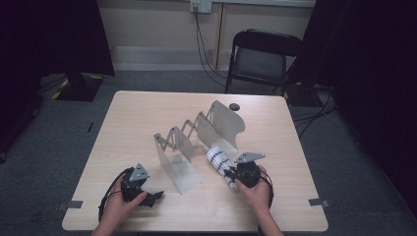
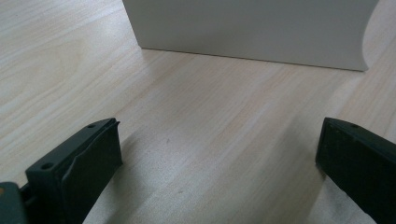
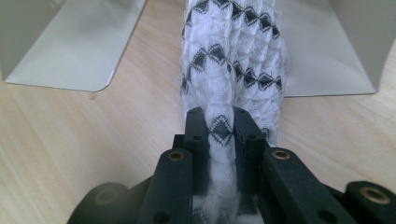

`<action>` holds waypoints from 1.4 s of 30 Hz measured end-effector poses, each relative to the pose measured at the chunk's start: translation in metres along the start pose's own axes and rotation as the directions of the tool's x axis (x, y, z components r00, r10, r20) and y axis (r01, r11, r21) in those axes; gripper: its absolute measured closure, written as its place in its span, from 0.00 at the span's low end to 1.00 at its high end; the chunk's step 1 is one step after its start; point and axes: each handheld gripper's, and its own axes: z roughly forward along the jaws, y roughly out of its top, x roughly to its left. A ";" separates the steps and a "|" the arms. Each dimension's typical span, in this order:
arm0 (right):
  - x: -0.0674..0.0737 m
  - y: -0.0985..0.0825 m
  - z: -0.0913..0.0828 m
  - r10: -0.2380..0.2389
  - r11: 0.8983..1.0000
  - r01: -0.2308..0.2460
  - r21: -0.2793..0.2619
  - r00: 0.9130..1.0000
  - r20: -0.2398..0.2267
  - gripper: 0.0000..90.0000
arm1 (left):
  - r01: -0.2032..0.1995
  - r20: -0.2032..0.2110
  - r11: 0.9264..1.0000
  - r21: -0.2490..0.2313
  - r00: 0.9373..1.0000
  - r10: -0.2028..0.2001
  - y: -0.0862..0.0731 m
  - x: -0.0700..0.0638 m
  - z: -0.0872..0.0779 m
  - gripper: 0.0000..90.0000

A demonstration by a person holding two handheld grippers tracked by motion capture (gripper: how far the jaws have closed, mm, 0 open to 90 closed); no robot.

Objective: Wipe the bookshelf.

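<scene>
Dim, soft overhead light; dark edges, faint shadows, slight blur.

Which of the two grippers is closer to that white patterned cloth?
Right. The right gripper is clamped on the white patterned cloth; the left gripper rests apart on the table, across the metal rack.

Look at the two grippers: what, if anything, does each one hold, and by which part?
The right gripper is shut on the white cloth with black diamond pattern, pinching its near end. The left gripper holds nothing; its jaws stand open over the table.
</scene>
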 end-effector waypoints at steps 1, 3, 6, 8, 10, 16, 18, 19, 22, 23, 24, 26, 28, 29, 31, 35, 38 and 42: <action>0.002 0.000 0.000 -0.001 1.000 0.001 0.003 1.000 -0.003 0.87 | 0.004 0.000 1.000 -0.002 1.000 -0.004 0.000 0.000 0.000 0.00; 0.007 0.001 0.001 -0.013 1.000 0.013 0.003 1.000 -0.014 0.87 | 0.008 0.000 1.000 -0.006 1.000 -0.008 0.000 -0.001 0.001 0.00; 0.012 0.006 0.006 -0.026 1.000 0.026 0.004 0.999 -0.029 0.87 | 0.008 -0.001 1.000 -0.006 1.000 -0.008 0.000 -0.001 0.001 0.00; 0.014 0.010 0.010 -0.029 1.000 0.029 0.003 0.999 -0.035 0.87 | 0.008 0.000 1.000 -0.006 1.000 -0.008 0.000 -0.001 0.001 0.00; 0.016 0.017 0.014 -0.028 1.000 0.027 -0.005 0.999 -0.031 0.87 | 0.007 -0.001 1.000 -0.006 1.000 -0.007 0.000 -0.001 0.001 0.00; 0.017 0.035 0.027 -0.018 1.000 0.018 -0.009 1.000 -0.010 0.87 | 0.008 0.000 1.000 -0.006 1.000 -0.008 0.000 -0.001 0.001 0.00; 0.014 0.040 0.032 -0.005 1.000 0.005 -0.013 1.000 0.007 0.87 | 0.008 0.000 1.000 -0.006 1.000 -0.008 0.000 -0.001 0.001 0.00; 0.013 0.042 0.033 0.010 1.000 -0.010 -0.015 1.000 0.006 0.87 | 0.006 0.001 1.000 -0.005 1.000 -0.006 0.000 -0.001 0.001 0.00; 0.007 0.049 0.038 0.024 1.000 -0.024 -0.008 0.999 0.031 0.87 | 0.003 0.001 1.000 -0.003 1.000 -0.003 0.000 0.000 0.000 0.00; 0.005 0.051 0.038 0.034 0.999 -0.034 -0.009 0.999 0.034 0.87 | 0.001 0.002 1.000 -0.003 1.000 -0.001 0.000 0.000 0.000 0.00; 0.003 0.052 0.038 0.033 0.999 -0.033 -0.014 0.999 0.043 0.87 | 0.002 0.002 1.000 -0.003 1.000 -0.002 0.000 0.000 0.000 0.00; 0.001 0.056 0.035 0.040 0.999 -0.039 -0.024 0.998 0.046 0.87 | 0.005 0.002 1.000 -0.005 1.000 -0.005 0.000 -0.001 0.001 0.00; 0.000 0.059 0.032 0.040 0.999 -0.038 -0.035 0.998 0.052 0.87 | 0.005 0.002 1.000 -0.005 1.000 -0.005 0.000 -0.001 0.001 0.00; 0.000 0.061 0.028 0.041 0.998 -0.039 -0.046 0.998 0.053 0.87 | 0.005 0.002 1.000 -0.005 1.000 -0.005 0.000 -0.001 0.001 0.00; -0.001 0.065 0.021 0.045 0.997 -0.041 -0.065 0.997 0.059 0.87 | 0.005 0.002 1.000 -0.005 1.000 -0.005 0.000 -0.001 0.001 0.00; -0.001 0.073 0.004 0.043 0.994 -0.037 -0.102 0.997 0.059 0.87 | 0.005 0.002 1.000 -0.005 1.000 -0.005 0.000 -0.001 0.001 0.00; 0.000 0.078 -0.007 0.040 0.992 -0.032 -0.118 0.997 0.066 0.88 | 0.005 0.002 1.000 -0.005 1.000 -0.005 0.000 -0.001 0.001 0.00; -0.001 0.087 -0.020 0.036 0.989 -0.025 -0.145 0.996 0.076 0.88 | 0.002 0.001 1.000 -0.003 1.000 -0.002 0.000 0.000 0.001 0.00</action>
